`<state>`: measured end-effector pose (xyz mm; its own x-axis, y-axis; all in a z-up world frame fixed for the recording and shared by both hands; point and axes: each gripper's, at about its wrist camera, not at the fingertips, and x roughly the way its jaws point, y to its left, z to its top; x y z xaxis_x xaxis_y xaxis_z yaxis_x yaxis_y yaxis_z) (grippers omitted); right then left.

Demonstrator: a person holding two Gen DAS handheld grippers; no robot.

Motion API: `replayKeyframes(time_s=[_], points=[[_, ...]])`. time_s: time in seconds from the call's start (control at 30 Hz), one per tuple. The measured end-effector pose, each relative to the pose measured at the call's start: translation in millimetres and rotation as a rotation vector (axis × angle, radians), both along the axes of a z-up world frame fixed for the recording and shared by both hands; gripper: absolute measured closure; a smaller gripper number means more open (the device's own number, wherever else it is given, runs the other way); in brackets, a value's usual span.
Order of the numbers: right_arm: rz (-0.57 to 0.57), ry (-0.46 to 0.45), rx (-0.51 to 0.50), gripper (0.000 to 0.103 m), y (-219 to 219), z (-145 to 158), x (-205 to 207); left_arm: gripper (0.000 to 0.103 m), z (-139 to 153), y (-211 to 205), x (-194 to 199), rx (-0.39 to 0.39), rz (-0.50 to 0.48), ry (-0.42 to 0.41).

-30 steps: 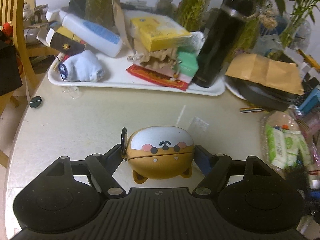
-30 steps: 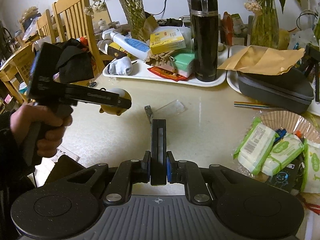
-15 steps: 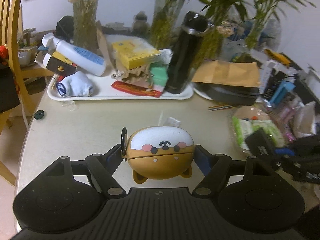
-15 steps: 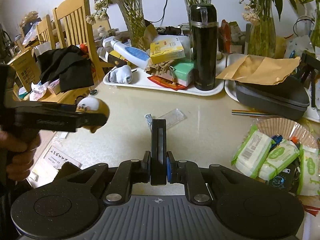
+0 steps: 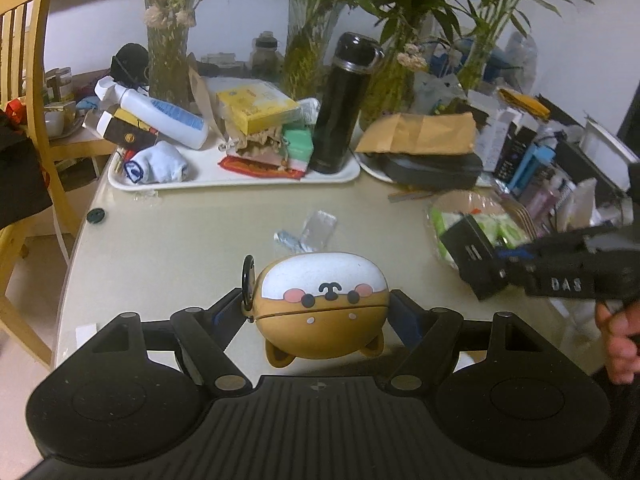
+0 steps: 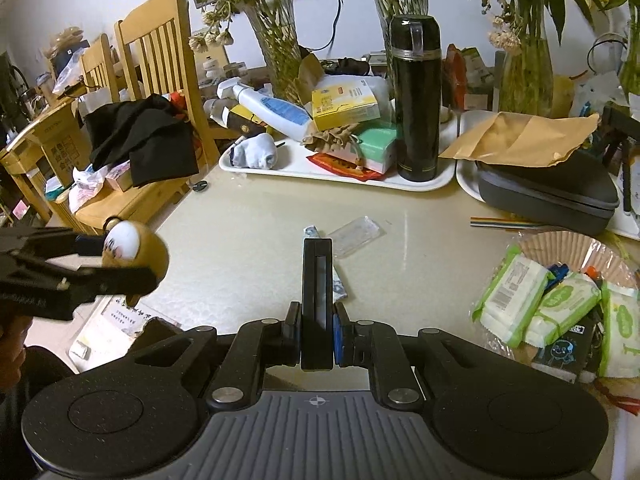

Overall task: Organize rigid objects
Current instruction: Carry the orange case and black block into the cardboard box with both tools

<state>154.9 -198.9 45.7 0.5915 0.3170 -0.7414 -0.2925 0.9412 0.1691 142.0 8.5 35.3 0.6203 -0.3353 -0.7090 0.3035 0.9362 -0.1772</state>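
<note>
My left gripper (image 5: 320, 312) is shut on a brown and white dog-faced case (image 5: 322, 304) with a black ring on its left side, held above the beige table (image 5: 180, 248). The case also shows in the right wrist view (image 6: 132, 250) at the far left, over the table's left edge. My right gripper (image 6: 317, 332) is shut on a flat black box (image 6: 317, 300), held upright on its edge above the table. The black box also shows in the left wrist view (image 5: 476, 258) at the right.
A white tray (image 6: 332, 174) at the back holds a black flask (image 6: 416, 96), a yellow box, a white bottle and a sock. A grey case (image 6: 548, 188) under a brown envelope lies back right. Wipe packets (image 6: 516, 296) lie right. A clear wrapper (image 6: 356, 232) lies mid-table. Wooden chairs (image 6: 160, 60) stand left.
My left gripper has drawn back and up from the tray with the dog case. My right gripper with the black box has come into the left wrist view.
</note>
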Motion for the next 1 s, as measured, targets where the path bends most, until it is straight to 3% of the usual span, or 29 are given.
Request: replayKeyframes(time_s=[0.57, 0.73, 1.0], points=[[0.019, 0.013, -0.013, 0.086, 9.5, 1.6, -36.9, 0.027, -23.5, -11.5, -32.2, 0.059, -0.035, 0.141], [0.016, 0.016, -0.016, 0.086, 9.5, 1.8, -44.5, 0.026, -12.3, -10.8, -38.9, 0.003, -0.028, 0.088], [-0.040, 0.035, 0.004, 0.086, -2.7, -0.3, -54.9, 0.026, 5.8, -14.4, -65.1, 0.046, 0.008, -0.005]])
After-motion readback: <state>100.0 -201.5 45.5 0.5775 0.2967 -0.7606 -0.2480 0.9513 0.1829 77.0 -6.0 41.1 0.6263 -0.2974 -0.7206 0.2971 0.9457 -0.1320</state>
